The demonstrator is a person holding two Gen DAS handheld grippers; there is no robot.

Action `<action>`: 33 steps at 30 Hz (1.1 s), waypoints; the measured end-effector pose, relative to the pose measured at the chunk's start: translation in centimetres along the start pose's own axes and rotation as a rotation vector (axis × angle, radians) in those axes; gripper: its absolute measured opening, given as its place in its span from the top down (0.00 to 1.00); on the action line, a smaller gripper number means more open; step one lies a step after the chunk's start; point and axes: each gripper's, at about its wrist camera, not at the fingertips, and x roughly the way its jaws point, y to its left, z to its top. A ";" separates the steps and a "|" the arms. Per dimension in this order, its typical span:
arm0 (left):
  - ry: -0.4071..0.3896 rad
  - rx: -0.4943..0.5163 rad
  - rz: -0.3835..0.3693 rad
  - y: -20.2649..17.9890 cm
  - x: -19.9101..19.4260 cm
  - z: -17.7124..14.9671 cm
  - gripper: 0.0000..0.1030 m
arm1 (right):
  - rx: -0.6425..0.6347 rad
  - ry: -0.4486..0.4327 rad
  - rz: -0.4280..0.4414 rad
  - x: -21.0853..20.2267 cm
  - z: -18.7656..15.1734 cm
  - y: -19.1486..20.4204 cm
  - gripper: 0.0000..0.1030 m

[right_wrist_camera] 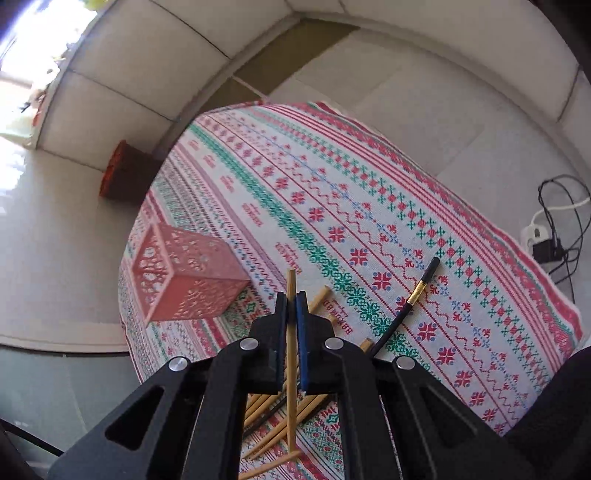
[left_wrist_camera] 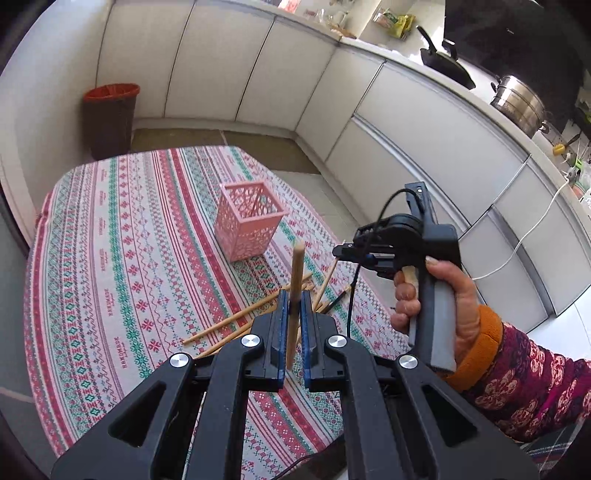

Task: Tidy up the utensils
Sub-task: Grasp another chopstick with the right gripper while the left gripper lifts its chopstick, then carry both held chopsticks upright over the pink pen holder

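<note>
Both grippers, left and right, are clamped mid-shaft on one chopstick each; we judge them light, stiff, and slippery.

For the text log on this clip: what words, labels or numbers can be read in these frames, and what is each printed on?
"HANDMADE": woven in red, repeated along the stripes of the tablecloth; a smaller script line under each is too small to read.
Packages on the counter: print too blurred to read.
Pink basket, the chopsticks, left gripper and right gripper: no text visible.
</note>
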 end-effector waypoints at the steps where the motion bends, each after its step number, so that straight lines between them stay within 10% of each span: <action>1: -0.018 0.004 0.001 -0.4 -0.7 0.2 0.94 | -0.033 -0.023 0.010 -1.1 -0.4 0.6 0.95; 11: -0.110 -0.003 0.015 -2.4 -3.6 1.6 0.94 | -0.190 -0.140 0.099 -8.9 -2.3 0.6 0.95; 14: -0.072 -0.137 0.025 0.4 -2.5 1.7 0.89 | -0.211 -0.168 0.097 -10.3 -2.8 0.6 0.95; 18: 0.164 -0.765 -0.012 11.6 1.0 -2.4 0.26 | -0.205 -0.169 0.122 -11.0 -2.8 0.1 0.95; 22: 0.304 -1.089 0.119 17.4 3.2 -8.7 0.30 | -0.206 -0.169 0.151 -11.3 -2.7 -0.2 0.95; 33: 0.349 -1.171 0.498 19.2 6.3 -10.5 0.45 | -0.246 -0.144 0.168 -10.9 -2.9 -0.7 0.95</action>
